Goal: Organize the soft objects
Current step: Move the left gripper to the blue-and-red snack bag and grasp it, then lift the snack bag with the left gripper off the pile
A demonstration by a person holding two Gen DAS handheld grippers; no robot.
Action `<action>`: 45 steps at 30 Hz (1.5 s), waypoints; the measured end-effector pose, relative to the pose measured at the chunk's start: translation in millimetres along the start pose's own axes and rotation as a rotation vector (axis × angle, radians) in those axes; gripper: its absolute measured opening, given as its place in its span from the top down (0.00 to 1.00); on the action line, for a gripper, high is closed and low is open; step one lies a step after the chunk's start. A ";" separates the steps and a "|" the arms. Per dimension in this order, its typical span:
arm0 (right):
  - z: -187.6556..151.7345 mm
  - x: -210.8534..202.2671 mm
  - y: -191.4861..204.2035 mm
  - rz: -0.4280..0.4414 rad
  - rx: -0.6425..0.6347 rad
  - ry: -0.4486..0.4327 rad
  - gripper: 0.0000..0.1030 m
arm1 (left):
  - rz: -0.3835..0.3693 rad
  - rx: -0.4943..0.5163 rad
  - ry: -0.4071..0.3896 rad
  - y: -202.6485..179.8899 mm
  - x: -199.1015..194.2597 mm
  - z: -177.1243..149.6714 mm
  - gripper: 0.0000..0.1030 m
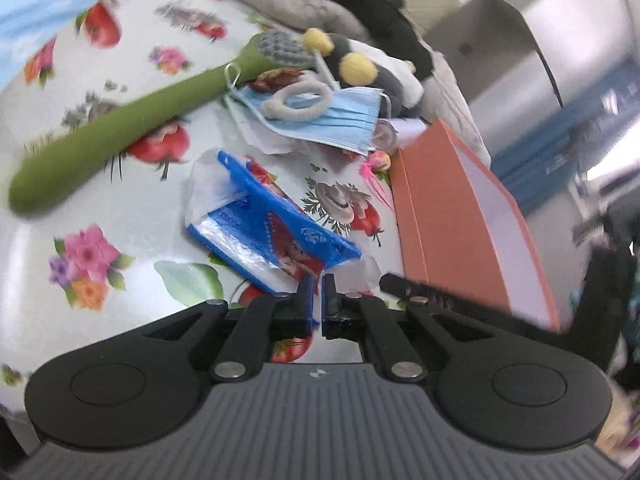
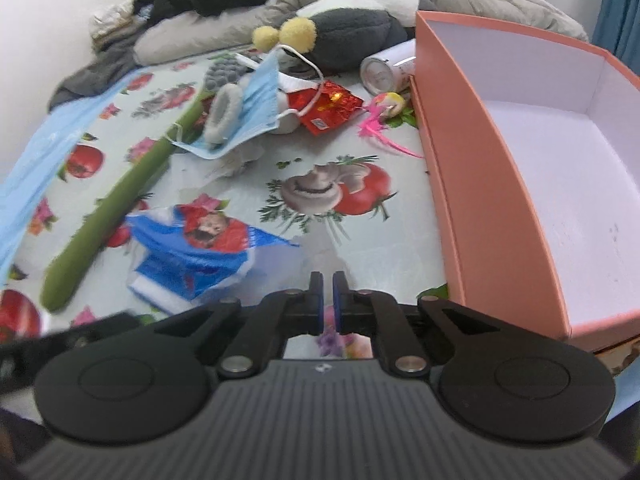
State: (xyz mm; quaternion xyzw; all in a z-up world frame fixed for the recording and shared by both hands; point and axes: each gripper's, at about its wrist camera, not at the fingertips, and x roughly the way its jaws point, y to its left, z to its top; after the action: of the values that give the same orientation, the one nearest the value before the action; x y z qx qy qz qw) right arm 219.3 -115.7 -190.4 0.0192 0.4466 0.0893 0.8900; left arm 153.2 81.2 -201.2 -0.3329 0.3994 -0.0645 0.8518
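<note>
Now the blue plastic packet (image 1: 264, 228) is pinched at its near corner by the closed left gripper (image 1: 318, 294), left of the empty pink box (image 2: 500, 208). The right gripper (image 2: 328, 300) is closed on nothing. Slippery film could be lost mid-carry.

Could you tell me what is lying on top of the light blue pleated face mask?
A grey fuzzy hair tie loop rests on the light blue pleated face mask. The mask itself covers crumpled white paper and part of a red foil packet; what else lies beneath is hidden.
</note>
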 end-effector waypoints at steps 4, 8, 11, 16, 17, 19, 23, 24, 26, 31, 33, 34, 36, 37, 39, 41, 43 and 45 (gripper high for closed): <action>-6.0 -12.6 -2.5 0.033 -0.036 -0.060 0.90 | -0.026 -0.110 0.042 -2.5 15.6 8.0 0.54; -11.5 -14.5 -6.4 0.055 -0.075 -0.076 0.88 | -0.033 -0.216 0.035 -6.7 27.7 12.7 0.42; -12.4 -8.0 -6.1 0.068 -0.104 -0.074 0.80 | -0.030 -0.301 0.039 -5.4 36.5 17.6 0.42; -11.2 -1.3 -2.9 0.095 -0.152 -0.090 0.60 | 0.032 -0.374 0.025 -3.8 48.8 24.8 0.43; -9.9 0.1 -3.0 0.104 -0.155 -0.096 0.60 | 0.038 -0.370 0.028 -4.3 52.2 25.8 0.43; -9.3 4.1 -1.2 0.091 -0.184 -0.099 0.60 | 0.066 -0.363 0.039 -4.9 58.1 26.7 0.44; -9.2 21.2 0.4 0.055 -0.233 -0.080 0.60 | 0.105 -0.343 0.045 -3.4 66.5 26.9 0.58; -9.4 25.7 1.2 0.042 -0.251 -0.071 0.60 | 0.108 -0.335 0.048 -3.5 68.1 27.0 0.64; -10.0 31.6 2.1 0.029 -0.274 -0.061 0.61 | 0.118 -0.317 0.055 -3.8 70.2 27.4 0.70; -11.9 31.2 4.6 0.034 -0.295 -0.060 0.75 | 0.133 -0.248 0.069 -4.6 67.4 28.7 0.80; -14.0 28.3 6.3 0.027 -0.311 -0.065 0.77 | 0.142 -0.209 0.078 -6.8 63.4 29.7 0.85; -14.3 26.6 5.9 0.026 -0.309 -0.066 0.77 | 0.139 -0.190 0.088 -6.7 60.9 30.4 0.85; -14.3 22.5 3.9 0.035 -0.294 -0.068 0.78 | 0.133 -0.152 0.106 -6.6 54.9 31.0 0.87; -14.8 20.4 3.3 0.036 -0.289 -0.068 0.78 | 0.134 -0.123 0.114 -7.0 50.8 31.5 0.88; -16.3 16.5 3.0 0.035 -0.284 -0.070 0.78 | 0.134 -0.076 0.134 -7.9 43.8 31.3 0.89; -18.4 12.5 2.7 0.034 -0.280 -0.069 0.78 | 0.122 -0.018 0.175 -8.6 39.2 30.7 0.89; -21.6 8.0 2.9 0.032 -0.279 -0.066 0.78 | 0.124 0.062 0.221 -11.1 36.0 29.3 0.89; -24.6 4.4 4.1 0.027 -0.285 -0.062 0.77 | 0.118 0.139 0.277 -13.1 34.4 26.4 0.89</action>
State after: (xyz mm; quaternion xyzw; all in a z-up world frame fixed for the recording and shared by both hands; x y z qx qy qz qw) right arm 201.6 -112.0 -208.2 -0.0988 0.4015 0.1632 0.8958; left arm 197.5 71.8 -203.0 -0.2369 0.5264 -0.0871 0.8119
